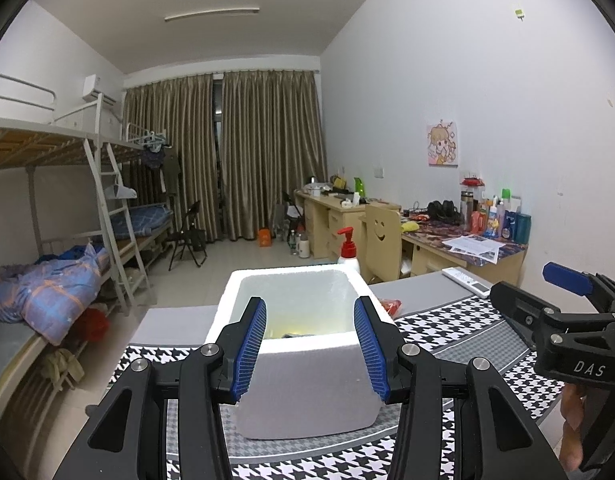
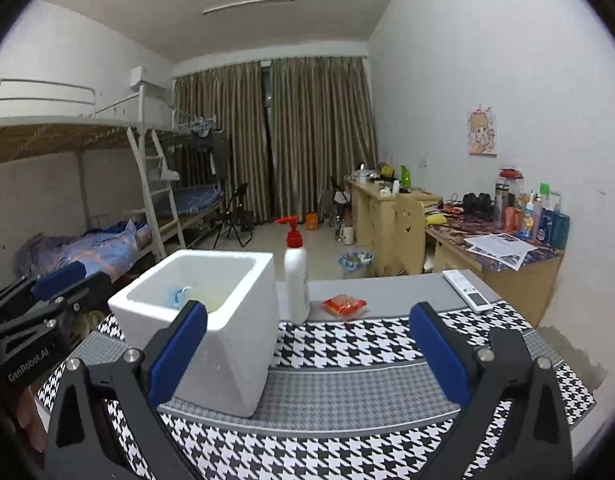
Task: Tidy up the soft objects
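Hovering spread, empty left tongs [image 1: 310,350] and right tongs [image 2: 307,354]; could knock foam box [image 2: 211,320] into pump bottle [image 2: 296,276], frame centre.

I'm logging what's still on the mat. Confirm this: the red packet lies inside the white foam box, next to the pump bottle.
Wrong on one point. The red packet lies on the mat outside the white foam box, next to the pump bottle; the right wrist view shows it.

Houndstooth-covered table [image 2: 347,344] with foam box [image 2: 227,344], pump bottle [image 2: 296,280], remote [image 2: 467,290], perhaps an orange packet [image 2: 344,305].
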Motion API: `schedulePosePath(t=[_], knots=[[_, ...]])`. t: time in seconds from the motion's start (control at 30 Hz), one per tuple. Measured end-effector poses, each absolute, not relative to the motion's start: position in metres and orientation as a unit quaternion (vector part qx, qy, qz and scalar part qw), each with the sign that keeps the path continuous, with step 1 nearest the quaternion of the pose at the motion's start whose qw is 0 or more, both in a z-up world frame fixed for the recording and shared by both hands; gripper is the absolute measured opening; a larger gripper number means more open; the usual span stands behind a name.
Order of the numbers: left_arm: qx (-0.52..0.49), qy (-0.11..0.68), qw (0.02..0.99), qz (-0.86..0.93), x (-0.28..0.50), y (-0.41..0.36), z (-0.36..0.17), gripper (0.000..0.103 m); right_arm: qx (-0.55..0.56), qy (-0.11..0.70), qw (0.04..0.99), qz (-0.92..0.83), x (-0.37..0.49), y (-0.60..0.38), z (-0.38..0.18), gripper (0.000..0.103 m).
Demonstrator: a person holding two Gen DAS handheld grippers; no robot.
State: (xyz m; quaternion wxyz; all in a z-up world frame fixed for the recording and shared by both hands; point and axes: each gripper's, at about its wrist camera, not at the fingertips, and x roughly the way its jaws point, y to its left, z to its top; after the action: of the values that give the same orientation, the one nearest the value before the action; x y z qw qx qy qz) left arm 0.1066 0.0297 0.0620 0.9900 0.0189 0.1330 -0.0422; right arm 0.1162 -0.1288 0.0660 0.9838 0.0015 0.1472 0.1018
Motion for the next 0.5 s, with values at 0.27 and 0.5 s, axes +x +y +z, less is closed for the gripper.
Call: schedulePosePath(t=[0.27,0.5], knots=[[0.015,0.126,0.991,-0.034,0.094,0.030,0.061,0.048,-0.015,0.129,0.983,0.131,0.102,-0.122,0.061,0.102],[0.013,0.122,0.992,-0.020,0.081,0.031,0.059,0.059,-0.036,0.117,0.983,0.140,0.088,-0.118,0.057,0.102]])
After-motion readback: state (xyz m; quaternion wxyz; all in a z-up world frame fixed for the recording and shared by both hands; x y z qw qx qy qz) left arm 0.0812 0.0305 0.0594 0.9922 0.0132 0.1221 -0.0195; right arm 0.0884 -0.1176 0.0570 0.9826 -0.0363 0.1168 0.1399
